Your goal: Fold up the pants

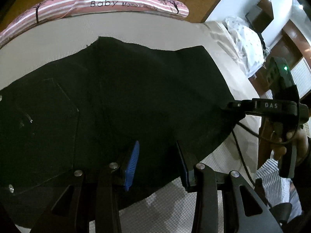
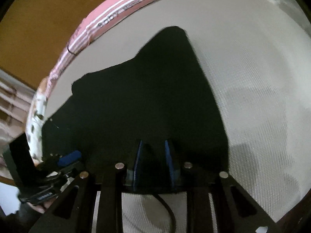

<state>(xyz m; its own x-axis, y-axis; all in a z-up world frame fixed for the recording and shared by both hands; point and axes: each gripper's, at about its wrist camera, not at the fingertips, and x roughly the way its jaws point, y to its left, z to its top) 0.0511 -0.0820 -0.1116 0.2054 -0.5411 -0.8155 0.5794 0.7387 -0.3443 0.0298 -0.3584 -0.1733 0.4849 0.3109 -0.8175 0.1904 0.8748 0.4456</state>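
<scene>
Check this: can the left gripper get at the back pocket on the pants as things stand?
Probably yes. The back pocket lies face up on the black pants, just left of the left gripper, with nothing on top of it.

Pink striped pillow along the grey mattress; spotted white bedding beside it.

Black pants, likely between left gripper jaws
</scene>
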